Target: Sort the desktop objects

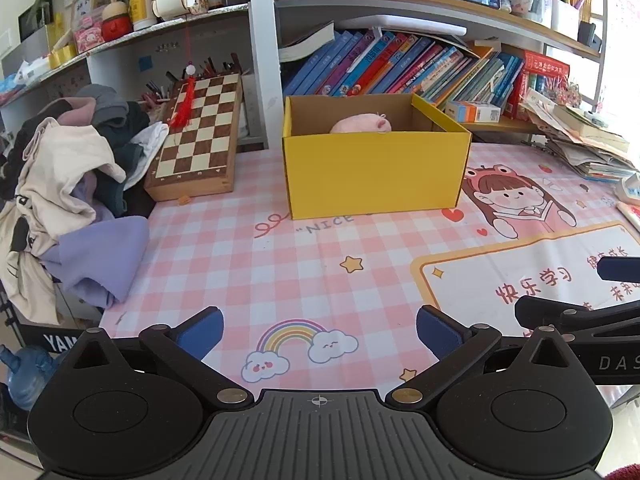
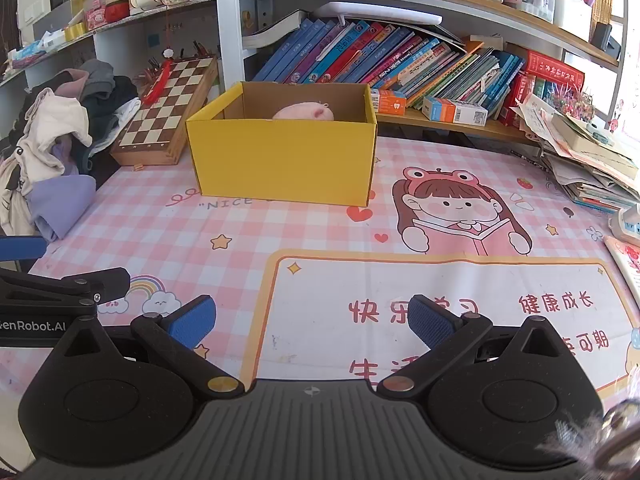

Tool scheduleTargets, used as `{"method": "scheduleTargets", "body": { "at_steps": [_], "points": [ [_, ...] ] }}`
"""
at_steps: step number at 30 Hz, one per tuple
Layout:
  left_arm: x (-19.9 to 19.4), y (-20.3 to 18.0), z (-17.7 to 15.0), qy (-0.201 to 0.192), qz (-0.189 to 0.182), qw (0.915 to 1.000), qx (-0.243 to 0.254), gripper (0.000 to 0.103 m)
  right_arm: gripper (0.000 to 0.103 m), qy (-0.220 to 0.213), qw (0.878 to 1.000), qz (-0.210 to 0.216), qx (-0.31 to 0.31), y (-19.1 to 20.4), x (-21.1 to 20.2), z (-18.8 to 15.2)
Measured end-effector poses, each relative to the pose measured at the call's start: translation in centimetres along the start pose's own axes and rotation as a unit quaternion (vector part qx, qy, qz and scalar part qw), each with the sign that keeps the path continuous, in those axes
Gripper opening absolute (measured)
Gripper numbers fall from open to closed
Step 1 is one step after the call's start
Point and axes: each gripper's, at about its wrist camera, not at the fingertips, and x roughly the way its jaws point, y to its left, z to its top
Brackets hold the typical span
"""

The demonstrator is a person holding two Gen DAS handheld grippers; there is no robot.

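Note:
A yellow cardboard box (image 1: 376, 172) (image 2: 286, 160) stands open at the back of the desk, on the pink checked mat. Inside it lies a pink plush toy (image 1: 362, 125) (image 2: 304, 113), only its top showing over the front wall. My left gripper (image 1: 320, 330) hovers open above the rainbow print near the front edge, nothing between its blue pads. My right gripper (image 2: 312, 318) is open too, empty, over the white panel with red characters. Each gripper shows at the edge of the other's view, side by side.
A wooden chessboard case (image 1: 196, 140) leans at the left of the box, beside a heap of clothes (image 1: 68, 184). Leaning books (image 2: 380, 56) fill the shelf behind. A stack of papers and books (image 2: 588, 160) sits at the right edge, with a white power strip (image 2: 628, 222) below it.

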Motion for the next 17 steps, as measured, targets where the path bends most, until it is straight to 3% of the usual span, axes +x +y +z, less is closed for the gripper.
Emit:
{"method": "scheduleTargets", "body": {
  "at_steps": [17],
  "points": [
    [0.5,0.23,-0.09,0.004,-0.011,0.9997,-0.022,0.103,0.103,0.008,1.0,-0.002,0.005,-0.57,0.43,0.2]
  ]
}}
